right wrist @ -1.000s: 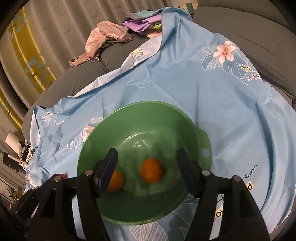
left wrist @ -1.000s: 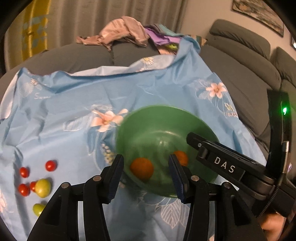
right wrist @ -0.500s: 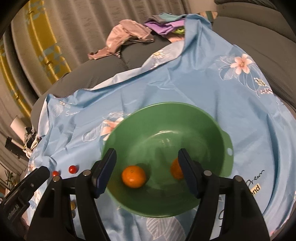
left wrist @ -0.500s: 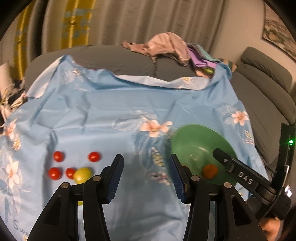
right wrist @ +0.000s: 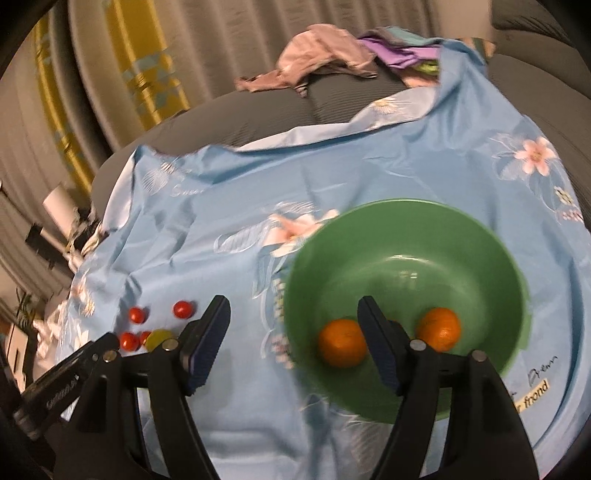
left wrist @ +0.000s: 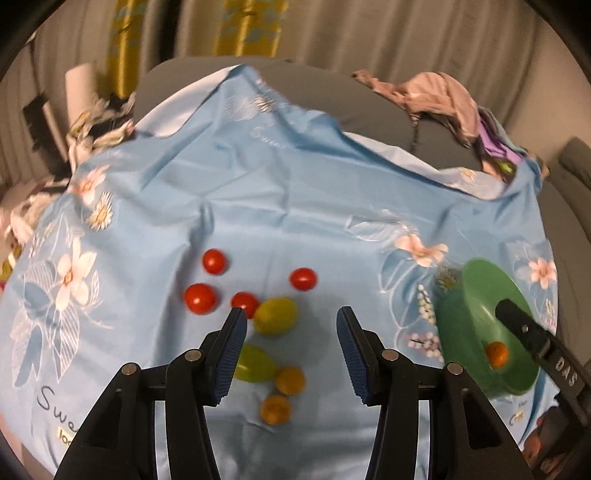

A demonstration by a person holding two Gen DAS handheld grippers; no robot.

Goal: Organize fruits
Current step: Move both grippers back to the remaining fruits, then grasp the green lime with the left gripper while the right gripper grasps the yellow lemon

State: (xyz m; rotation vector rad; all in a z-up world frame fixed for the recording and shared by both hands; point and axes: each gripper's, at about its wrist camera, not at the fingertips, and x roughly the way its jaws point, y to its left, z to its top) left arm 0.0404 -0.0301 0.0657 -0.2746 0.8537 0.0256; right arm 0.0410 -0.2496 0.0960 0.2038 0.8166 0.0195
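Note:
My left gripper (left wrist: 289,325) is open and empty, hovering over loose fruit on the blue floral cloth (left wrist: 295,206): several red tomatoes (left wrist: 200,298), a yellow-green fruit (left wrist: 276,316) between the fingers, a second green one (left wrist: 255,365), and two small oranges (left wrist: 290,380). The green bowl (left wrist: 480,325) sits at the right. My right gripper (right wrist: 293,332) is open and empty above the green bowl's (right wrist: 406,236) left rim. Two oranges (right wrist: 341,347) lie in the bowl. The tomatoes (right wrist: 183,308) show at its left.
The cloth covers a grey sofa (left wrist: 306,88). A pile of clothes (left wrist: 443,99) lies on the sofa back. Curtains (left wrist: 332,26) hang behind. Clutter (left wrist: 55,122) stands off the cloth's left edge. The right gripper's body (left wrist: 543,362) crosses the bowl in the left wrist view.
My left gripper has swung left from over the bowl to over the loose fruit. My right gripper has shifted left, so the bowl now sits to the right in its view.

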